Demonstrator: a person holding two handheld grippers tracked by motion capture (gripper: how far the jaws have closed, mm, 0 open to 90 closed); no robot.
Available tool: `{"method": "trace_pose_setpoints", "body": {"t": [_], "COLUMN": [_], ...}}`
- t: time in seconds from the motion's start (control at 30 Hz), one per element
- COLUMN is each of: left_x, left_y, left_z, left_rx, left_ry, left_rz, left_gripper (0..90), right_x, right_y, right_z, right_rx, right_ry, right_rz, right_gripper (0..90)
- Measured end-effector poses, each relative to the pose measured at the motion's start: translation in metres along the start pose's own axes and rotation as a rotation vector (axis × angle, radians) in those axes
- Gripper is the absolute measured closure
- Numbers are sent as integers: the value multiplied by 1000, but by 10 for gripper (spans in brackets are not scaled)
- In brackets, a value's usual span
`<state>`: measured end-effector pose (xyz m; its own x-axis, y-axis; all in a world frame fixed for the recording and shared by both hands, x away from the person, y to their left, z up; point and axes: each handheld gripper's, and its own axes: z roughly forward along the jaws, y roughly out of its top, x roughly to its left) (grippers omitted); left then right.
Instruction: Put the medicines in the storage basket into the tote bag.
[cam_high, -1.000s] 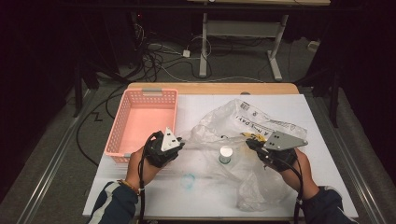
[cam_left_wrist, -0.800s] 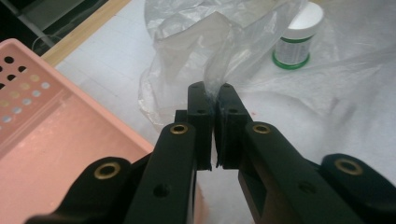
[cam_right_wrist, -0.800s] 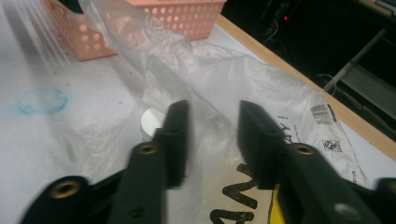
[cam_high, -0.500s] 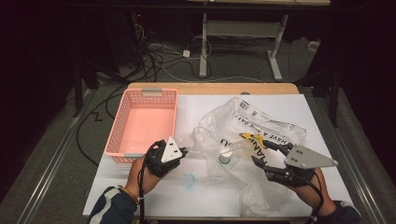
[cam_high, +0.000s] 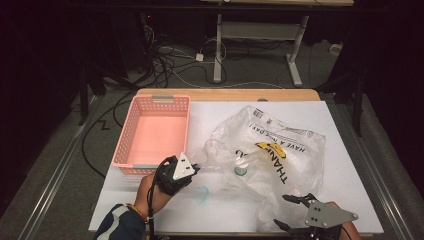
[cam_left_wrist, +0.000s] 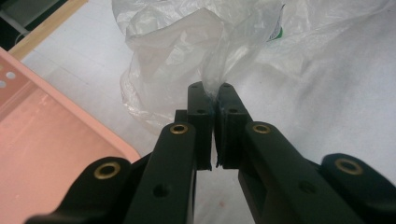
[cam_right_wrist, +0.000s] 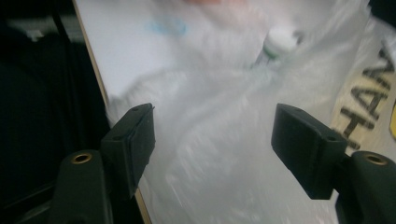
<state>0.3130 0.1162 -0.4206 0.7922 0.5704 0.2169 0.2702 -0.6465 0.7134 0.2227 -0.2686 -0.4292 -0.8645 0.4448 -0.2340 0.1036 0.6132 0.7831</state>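
Observation:
A clear plastic bag (cam_high: 280, 160) with black and yellow print lies crumpled on the white table (cam_high: 350, 165). A white-capped bottle (cam_high: 242, 164) shows through the bag's film. My left gripper (cam_high: 196, 167) is shut on a twisted edge of the bag (cam_left_wrist: 219, 70) at its left side. My right gripper (cam_high: 289, 212) hovers open at the table's front edge, by the bag's near right corner, with nothing between its jaws. In the right gripper view the bag (cam_right_wrist: 224, 140) and the bottle (cam_right_wrist: 279, 41) lie ahead of the spread jaws.
A pink plastic basket (cam_high: 155, 132) stands empty at the table's left, just behind my left hand; its corner (cam_left_wrist: 56, 121) is close to my jaws. A faint blue ring mark (cam_high: 201, 194) sits on the table near the front. Cables lie on the floor beyond.
My right gripper has let go of the bag, opened, and pulled back toward the front edge. The bag has settled flatter. My left gripper has kept its hold and barely moved.

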Motion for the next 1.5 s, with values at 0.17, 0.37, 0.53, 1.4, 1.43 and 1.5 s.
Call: {"method": "trace_pose_setpoints", "body": {"t": [0.17,0.37,0.53,1.4,1.43,1.5], "left_x": [-1,-2,-3,10,12,17], "left_y": [0,0,0,53,57,64], "left_z": [2,2,1,-57,-57,-58], "left_rx": [0,-8,-25,-295,-303,-313], "left_ry": [-7,-16,-21,53,60,78], "left_rz": [3,8,6,-14,-11,-5], "left_gripper": [839,839,839,840,840,840], "right_x": [-1,-1,-4,-52,-58,-68], "right_y": [-13,-18,-18,45,48,53], "right_z": [14,24,26,-39,-42,-48], "right_rx": [83,165,186,-234,-238,-245], "right_ry": [-27,0,7,-364,-377,-409], "right_rz": [-58,-85,-73,-50,-46,-50], "right_gripper": [387,683,855,900,900,900]}}
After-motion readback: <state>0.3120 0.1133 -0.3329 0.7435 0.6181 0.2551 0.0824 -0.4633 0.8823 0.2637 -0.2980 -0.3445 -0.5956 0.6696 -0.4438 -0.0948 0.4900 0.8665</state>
